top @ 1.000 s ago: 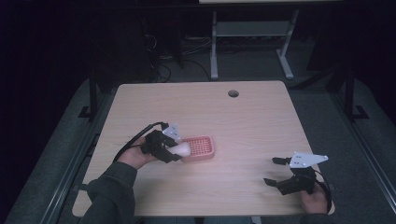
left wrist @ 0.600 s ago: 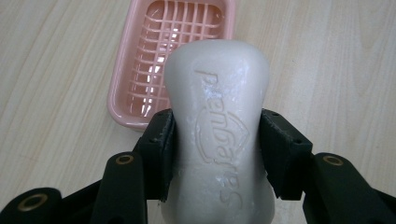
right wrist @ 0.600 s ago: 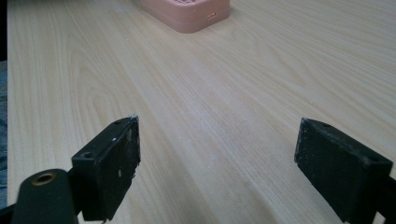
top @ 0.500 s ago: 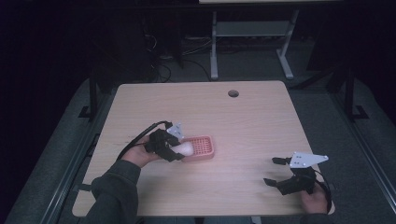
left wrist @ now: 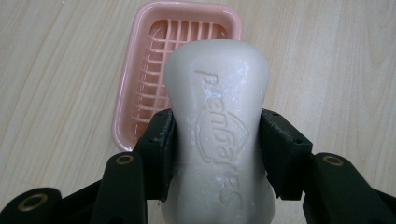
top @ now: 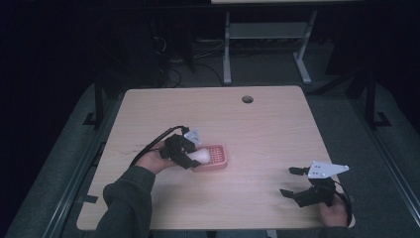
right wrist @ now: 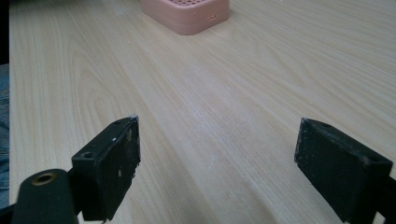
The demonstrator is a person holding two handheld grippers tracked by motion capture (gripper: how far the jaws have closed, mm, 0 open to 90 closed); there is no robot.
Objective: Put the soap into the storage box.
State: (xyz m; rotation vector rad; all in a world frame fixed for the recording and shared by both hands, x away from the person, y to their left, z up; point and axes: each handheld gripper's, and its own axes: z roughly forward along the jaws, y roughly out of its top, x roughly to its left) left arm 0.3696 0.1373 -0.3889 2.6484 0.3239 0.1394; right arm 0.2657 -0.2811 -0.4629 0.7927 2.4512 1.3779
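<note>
Soap bar (left wrist: 217, 126) clamped in left gripper (top: 190, 157) over pink dish (top: 218, 156); right gripper (top: 292, 181) fingers apart.

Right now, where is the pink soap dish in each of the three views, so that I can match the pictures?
High view: the pink soap dish lies left of the table's centre, at the left gripper.
Left gripper view: top centre, partly behind the white soap bar that the jaws clamp.
Right gripper view: top edge, cut off, far beyond the open jaws.
Shared landmark: the dish's grid floor.
</note>
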